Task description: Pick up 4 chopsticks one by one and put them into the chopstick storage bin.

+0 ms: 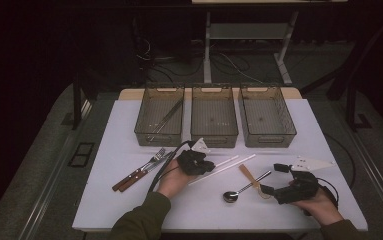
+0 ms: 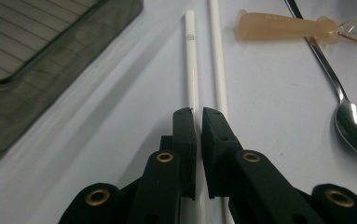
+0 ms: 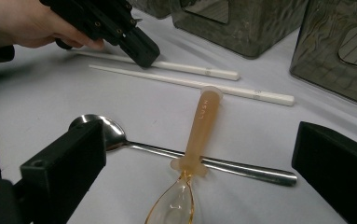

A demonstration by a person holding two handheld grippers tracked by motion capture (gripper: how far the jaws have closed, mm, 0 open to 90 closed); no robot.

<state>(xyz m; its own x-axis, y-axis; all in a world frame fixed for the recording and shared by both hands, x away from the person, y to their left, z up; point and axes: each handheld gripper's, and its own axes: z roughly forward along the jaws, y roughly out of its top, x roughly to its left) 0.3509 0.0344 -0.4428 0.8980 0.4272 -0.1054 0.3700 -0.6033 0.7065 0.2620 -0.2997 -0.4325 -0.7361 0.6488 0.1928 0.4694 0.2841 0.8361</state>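
Our left hand-held gripper (image 2: 198,116) looks clamped on the near white chopstick (image 2: 191,70), jaws running along its length.

Two hand-held grippers, both matte black plastic. The left gripper (image 2: 198,123) has blocky rectangular jaws on hinged links fastened with brass-ringed pivots, and a black cable trailing from it. The right gripper (image 1: 273,178) is the same build — thick square-ended jaws. Each carries a pale grey three-cornered plate. The person wears olive-green long sleeves (image 1: 141,218).
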